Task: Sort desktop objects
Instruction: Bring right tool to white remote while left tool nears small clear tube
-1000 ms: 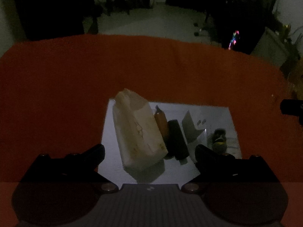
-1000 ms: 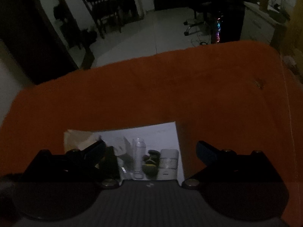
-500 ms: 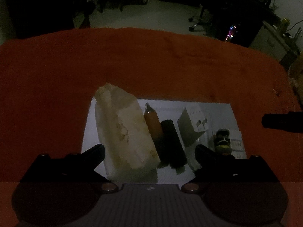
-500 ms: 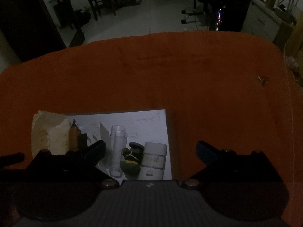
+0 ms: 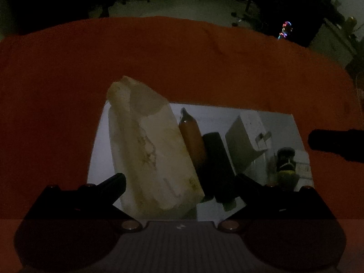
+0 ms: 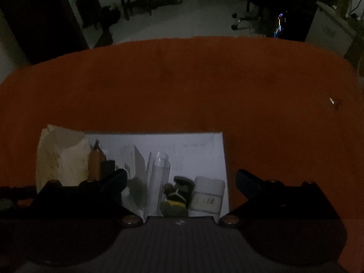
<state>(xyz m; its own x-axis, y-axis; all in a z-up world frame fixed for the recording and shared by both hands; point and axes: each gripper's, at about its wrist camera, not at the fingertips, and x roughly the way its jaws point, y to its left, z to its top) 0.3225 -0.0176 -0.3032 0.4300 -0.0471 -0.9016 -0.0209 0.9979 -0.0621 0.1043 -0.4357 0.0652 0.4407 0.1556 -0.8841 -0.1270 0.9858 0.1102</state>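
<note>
No writing is legible in this dim light. Your left tool (image 5: 179, 182) is spread wide, cream paper bag (image 5: 147, 150) between its tips, orange pen (image 5: 192, 141) alongside. Your right tool (image 6: 180, 182) gapes too, clear tube (image 6: 157, 177), dark figurine (image 6: 177, 195) and white eraser (image 6: 208, 196) ahead on the white sheet (image 6: 193, 143).

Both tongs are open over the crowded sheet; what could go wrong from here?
The left tongs straddle the cream packet, which touches the brown pen; closing may drag both. Under the right tongs, the clear tube and small figure crowd together, so a mis-grasp seems likely. Dim light blurs edges.
</note>
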